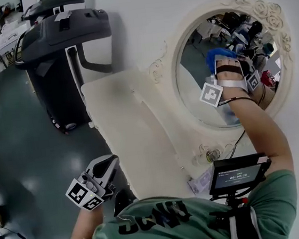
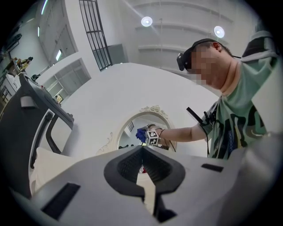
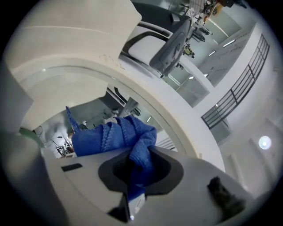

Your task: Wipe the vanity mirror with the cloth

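The oval vanity mirror (image 1: 202,86) in its cream carved frame (image 1: 266,12) hangs on the white wall above a cream vanity top (image 1: 132,134). My right gripper (image 1: 222,64) is raised to the upper part of the glass, shut on a bunched blue cloth (image 1: 217,57) that lies against the mirror. In the right gripper view the cloth (image 3: 112,134) spills out from between the jaws of the right gripper (image 3: 140,155) onto the glass (image 3: 84,110). My left gripper (image 1: 110,162) hangs low at the vanity's near left edge, shut and empty; the left gripper (image 2: 142,149) faces the mirror (image 2: 130,132) from afar.
A dark treadmill (image 1: 60,40) stands left of the vanity against the wall. A small screen (image 1: 239,174) is mounted at the person's chest. Small items (image 1: 202,180) lie on the vanity near the mirror's base. Grey floor (image 1: 24,146) lies to the left.
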A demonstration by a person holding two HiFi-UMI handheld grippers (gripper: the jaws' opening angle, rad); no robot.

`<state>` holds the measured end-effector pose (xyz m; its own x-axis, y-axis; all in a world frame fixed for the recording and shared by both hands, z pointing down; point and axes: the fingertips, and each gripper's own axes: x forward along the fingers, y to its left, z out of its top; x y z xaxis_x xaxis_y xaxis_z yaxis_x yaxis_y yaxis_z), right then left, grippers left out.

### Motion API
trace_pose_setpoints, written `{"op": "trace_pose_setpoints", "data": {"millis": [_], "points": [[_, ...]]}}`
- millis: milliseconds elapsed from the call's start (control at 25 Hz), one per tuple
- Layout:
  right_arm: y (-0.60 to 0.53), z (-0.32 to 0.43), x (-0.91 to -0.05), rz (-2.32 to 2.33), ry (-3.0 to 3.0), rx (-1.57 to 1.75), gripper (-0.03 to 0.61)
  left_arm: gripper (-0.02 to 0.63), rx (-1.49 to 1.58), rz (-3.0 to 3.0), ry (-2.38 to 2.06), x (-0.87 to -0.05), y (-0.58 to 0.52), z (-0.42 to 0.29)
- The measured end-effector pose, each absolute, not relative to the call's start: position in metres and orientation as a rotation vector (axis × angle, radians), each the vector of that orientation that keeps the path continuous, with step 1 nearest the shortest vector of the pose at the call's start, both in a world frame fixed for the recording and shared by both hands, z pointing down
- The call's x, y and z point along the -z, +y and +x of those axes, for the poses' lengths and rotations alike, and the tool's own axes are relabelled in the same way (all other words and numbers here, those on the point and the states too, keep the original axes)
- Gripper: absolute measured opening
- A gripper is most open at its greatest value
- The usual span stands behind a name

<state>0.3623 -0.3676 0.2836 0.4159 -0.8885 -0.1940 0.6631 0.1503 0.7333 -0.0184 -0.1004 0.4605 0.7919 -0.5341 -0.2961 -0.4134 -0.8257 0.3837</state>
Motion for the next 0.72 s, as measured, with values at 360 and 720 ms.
{"op": "trace_pose_setpoints", "data": {"millis": [360,720], "points": [[-0.388,0.362,-0.553,0.577,-0.543,1.026,0.043,0.011,0.441,2.620,-0.785,-0.492,-0.109,-0.024],[-0.395,0.357,-0.618,0.565,-0.624,0.951,0.043,0.011,0.409,2.589,-0.812,-0.505,-0.112,-0.028]]}}
